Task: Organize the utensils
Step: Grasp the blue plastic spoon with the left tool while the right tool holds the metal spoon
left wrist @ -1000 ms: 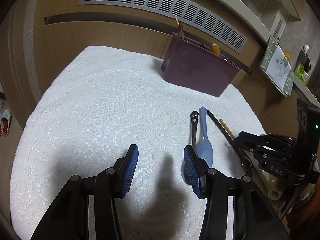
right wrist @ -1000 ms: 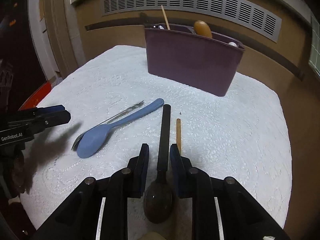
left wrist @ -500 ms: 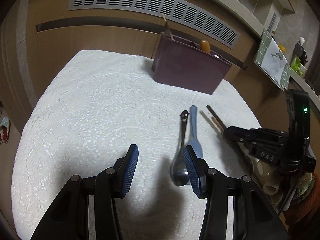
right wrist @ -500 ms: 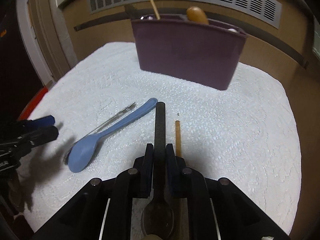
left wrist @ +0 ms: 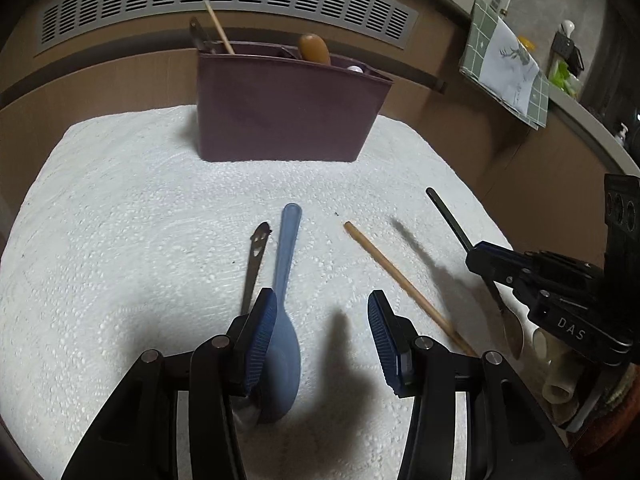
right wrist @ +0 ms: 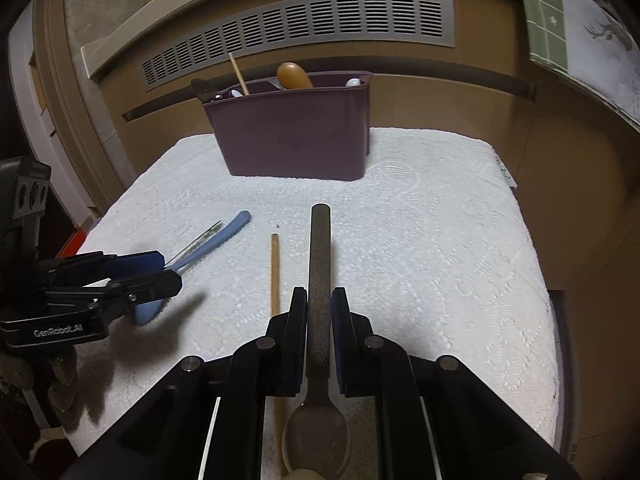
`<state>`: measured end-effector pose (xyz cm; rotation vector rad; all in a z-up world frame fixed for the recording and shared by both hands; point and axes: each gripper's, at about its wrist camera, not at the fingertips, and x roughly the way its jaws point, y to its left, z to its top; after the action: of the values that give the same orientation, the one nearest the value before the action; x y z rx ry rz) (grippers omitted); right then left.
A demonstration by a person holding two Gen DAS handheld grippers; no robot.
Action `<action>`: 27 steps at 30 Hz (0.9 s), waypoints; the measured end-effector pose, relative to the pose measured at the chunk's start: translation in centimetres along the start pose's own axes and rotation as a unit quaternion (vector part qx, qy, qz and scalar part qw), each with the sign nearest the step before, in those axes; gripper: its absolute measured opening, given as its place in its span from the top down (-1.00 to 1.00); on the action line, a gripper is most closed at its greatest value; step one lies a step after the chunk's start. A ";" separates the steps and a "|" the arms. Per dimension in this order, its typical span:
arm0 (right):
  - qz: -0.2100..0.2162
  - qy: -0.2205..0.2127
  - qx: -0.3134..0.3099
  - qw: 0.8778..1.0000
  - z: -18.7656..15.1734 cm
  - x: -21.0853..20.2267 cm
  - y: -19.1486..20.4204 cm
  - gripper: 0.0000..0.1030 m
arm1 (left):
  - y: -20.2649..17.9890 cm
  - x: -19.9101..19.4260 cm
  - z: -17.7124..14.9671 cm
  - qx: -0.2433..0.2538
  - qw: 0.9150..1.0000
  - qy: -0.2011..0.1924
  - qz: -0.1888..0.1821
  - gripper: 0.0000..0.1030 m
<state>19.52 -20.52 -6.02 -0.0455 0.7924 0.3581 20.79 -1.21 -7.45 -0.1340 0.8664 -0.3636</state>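
Note:
My right gripper [right wrist: 318, 334] is shut on a black-handled spoon [right wrist: 319, 272] and holds it above the cloth, handle pointing at the purple utensil holder [right wrist: 296, 136]. It also shows in the left wrist view [left wrist: 476, 254], with the spoon's handle [left wrist: 448, 216] sticking out. My left gripper [left wrist: 322, 338] is open low over the cloth; its left finger sits by the bowl of a blue spoon [left wrist: 285, 276]. A thin metal spoon [left wrist: 254, 260] lies just left of it. A wooden chopstick [left wrist: 400, 280] lies to the right.
The table carries a white textured cloth [left wrist: 120, 240]. The purple holder [left wrist: 288, 116] at the back holds a chopstick, a wooden handle and other utensils. A brown cabinet with a grey vent [right wrist: 304, 28] stands behind. A green-checked towel [left wrist: 504, 64] hangs at right.
My right gripper has closed on the black-handled spoon and lifted it off the cloth. My left gripper has moved right and forward over the blue spoon, still open.

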 end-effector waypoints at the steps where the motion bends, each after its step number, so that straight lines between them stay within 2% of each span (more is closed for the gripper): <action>1: -0.001 -0.002 0.003 1.000 -0.2 -0.2 -0.4 0.78 | -0.2 0.1 0.1 0.000 1.000 0.007 -0.014 0.06; 2: -0.001 -0.003 0.008 1.000 -0.3 -0.2 -0.7 0.78 | -0.4 0.3 0.2 -0.005 0.999 0.018 -0.037 0.06; 3: -0.002 -0.003 0.012 1.000 -0.4 -0.3 -1.1 0.78 | -0.5 0.2 0.2 -0.007 0.999 0.021 -0.045 0.06; 4: -0.002 -0.003 0.016 1.000 -0.5 -0.3 -1.4 0.78 | -0.7 0.2 0.2 -0.005 0.999 0.020 -0.041 0.06; 7: -0.004 -0.004 0.025 1.000 -0.8 -0.3 -2.0 0.78 | -0.7 0.5 0.5 0.008 1.000 0.014 0.007 0.06; 11: 0.000 -0.002 0.028 1.000 -1.3 -0.1 -2.1 0.78 | -0.1 1.1 1.3 0.014 0.999 0.024 0.026 0.06; 15: 0.004 0.007 0.034 0.999 -1.7 0.5 -2.2 0.78 | 0.7 2.3 1.9 0.008 0.998 0.047 0.031 0.06; 17: 0.005 0.007 0.035 0.999 -1.8 0.4 -2.2 0.78 | 1.0 3.0 1.8 -0.002 0.998 0.065 0.021 0.06; 19: 0.007 0.002 0.034 0.999 -1.8 0.2 -2.1 0.78 | 0.8 2.8 1.7 -0.006 0.998 0.066 0.019 0.06; 22: 0.007 0.005 0.031 0.999 -1.9 0.3 -2.1 0.78 | 0.0 2.7 1.5 -0.002 0.997 0.080 -0.006 0.06; 27: 0.003 0.016 0.024 1.000 -1.8 0.8 -1.8 0.78 | -0.8 3.3 1.7 0.017 0.996 0.083 0.028 0.07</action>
<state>19.39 -22.27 -7.97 -0.0043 0.8324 0.3449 23.82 -3.18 -8.56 -0.0492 1.0252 -0.3400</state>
